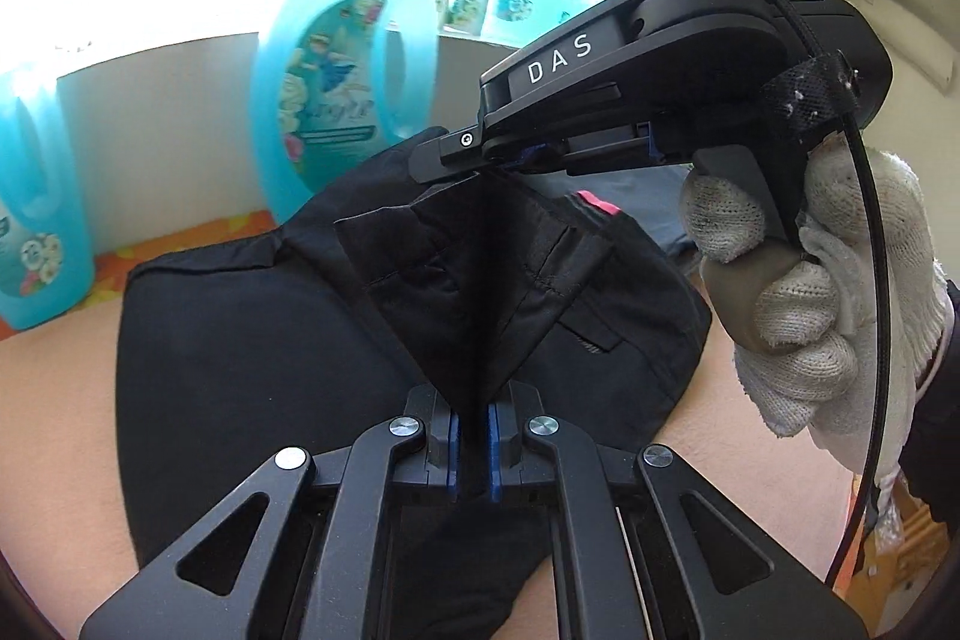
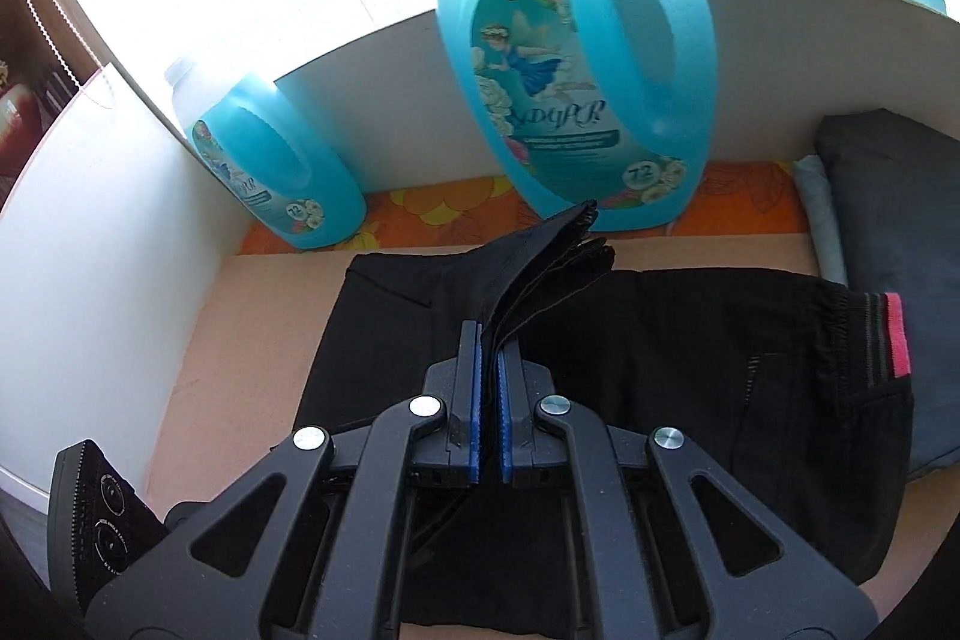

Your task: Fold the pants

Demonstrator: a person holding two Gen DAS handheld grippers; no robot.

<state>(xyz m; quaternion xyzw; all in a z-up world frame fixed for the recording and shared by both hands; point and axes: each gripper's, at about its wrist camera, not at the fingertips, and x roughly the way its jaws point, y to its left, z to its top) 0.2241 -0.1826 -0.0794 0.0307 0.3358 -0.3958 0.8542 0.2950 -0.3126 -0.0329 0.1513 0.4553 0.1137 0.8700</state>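
Black pants (image 2: pixel 690 340) lie folded on the surface, hem lifted.

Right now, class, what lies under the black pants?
A peach surface shows around the black pants; beneath them it is covered. Both claws, left and right, pinch lifted fabric.

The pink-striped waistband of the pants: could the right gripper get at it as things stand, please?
Probably not yet. The right gripper is shut on a lifted fold of the black pants and would have to let go first. Otherwise the waistband lies uncovered, with nothing in between.
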